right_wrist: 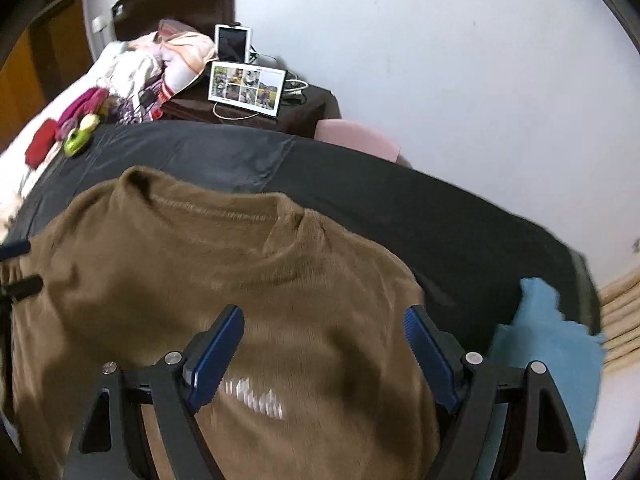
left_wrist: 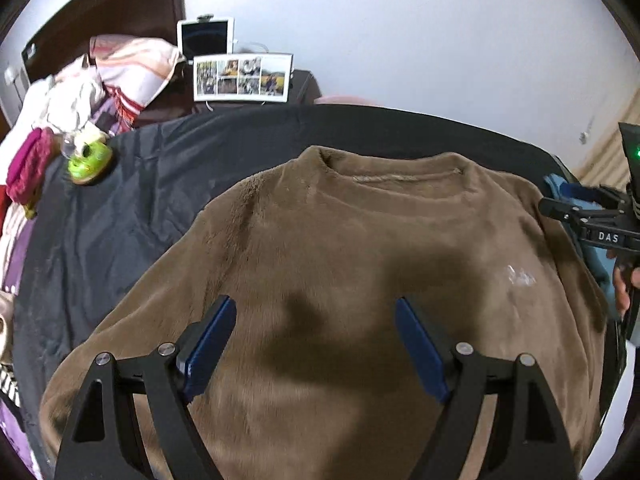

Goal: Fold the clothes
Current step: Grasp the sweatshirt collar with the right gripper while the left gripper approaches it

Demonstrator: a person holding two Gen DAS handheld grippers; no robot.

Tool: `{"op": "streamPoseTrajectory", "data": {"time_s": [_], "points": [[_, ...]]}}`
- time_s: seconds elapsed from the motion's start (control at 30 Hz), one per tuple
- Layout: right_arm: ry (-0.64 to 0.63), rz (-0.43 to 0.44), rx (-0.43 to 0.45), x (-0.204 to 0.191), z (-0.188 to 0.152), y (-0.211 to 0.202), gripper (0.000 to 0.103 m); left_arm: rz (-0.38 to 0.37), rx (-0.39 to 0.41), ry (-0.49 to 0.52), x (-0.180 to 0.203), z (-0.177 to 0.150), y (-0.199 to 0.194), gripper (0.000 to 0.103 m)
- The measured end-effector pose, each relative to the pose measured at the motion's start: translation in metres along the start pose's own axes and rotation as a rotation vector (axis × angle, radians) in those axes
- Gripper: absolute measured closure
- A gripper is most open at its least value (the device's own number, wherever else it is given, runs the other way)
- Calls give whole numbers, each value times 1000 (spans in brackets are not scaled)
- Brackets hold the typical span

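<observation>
A brown fleece sweater point(left_wrist: 344, 264) lies flat on a black sheet point(left_wrist: 132, 208), collar toward the far side, with a small white print on its chest. My left gripper point(left_wrist: 314, 308) hovers open above the sweater's middle, nothing between its blue pads. In the right wrist view the same sweater point(right_wrist: 224, 280) fills the lower left. My right gripper point(right_wrist: 324, 318) is open above the chest print point(right_wrist: 256, 396), close to the sweater's right edge. The right gripper also shows at the right edge of the left wrist view point(left_wrist: 556, 206), held by a hand.
A light blue cloth point(right_wrist: 552, 344) lies right of the sweater on the black sheet point(right_wrist: 400, 200). A green toy point(left_wrist: 88, 160) and a pile of clothes point(left_wrist: 72, 96) sit at far left. A photo frame point(left_wrist: 242, 78) and a tablet point(left_wrist: 205, 38) stand on a dark nightstand behind.
</observation>
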State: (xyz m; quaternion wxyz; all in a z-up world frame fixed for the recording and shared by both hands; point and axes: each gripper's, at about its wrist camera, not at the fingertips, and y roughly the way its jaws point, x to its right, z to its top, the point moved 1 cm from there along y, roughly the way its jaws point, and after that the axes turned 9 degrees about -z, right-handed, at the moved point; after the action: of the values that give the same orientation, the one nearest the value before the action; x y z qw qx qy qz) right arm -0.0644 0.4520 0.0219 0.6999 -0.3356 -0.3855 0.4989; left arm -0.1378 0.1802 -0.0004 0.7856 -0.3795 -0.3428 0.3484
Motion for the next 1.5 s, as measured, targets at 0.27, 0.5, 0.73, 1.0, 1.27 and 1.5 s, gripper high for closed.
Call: {"op": "streamPoseTrajectory", "data": {"time_s": [0.27, 0.5, 0.73, 1.0, 1.27, 1.5], "points": [[88, 185, -35, -15, 31, 53, 35, -64, 5, -85, -13, 35, 47, 18], [72, 109, -26, -22, 33, 76, 68, -59, 18, -100, -18, 46, 79, 18], [105, 38, 61, -18, 39, 84, 88, 26, 102, -93, -24, 56, 83, 18], [122, 42, 134, -15, 50, 95, 93, 175, 127, -53, -29, 61, 99, 17], [177, 158, 152, 2, 50, 75, 70, 210, 129, -54, -35, 66, 99, 16], [100, 211, 178, 3, 15, 29, 20, 170, 112, 66, -14, 40, 56, 16]]}}
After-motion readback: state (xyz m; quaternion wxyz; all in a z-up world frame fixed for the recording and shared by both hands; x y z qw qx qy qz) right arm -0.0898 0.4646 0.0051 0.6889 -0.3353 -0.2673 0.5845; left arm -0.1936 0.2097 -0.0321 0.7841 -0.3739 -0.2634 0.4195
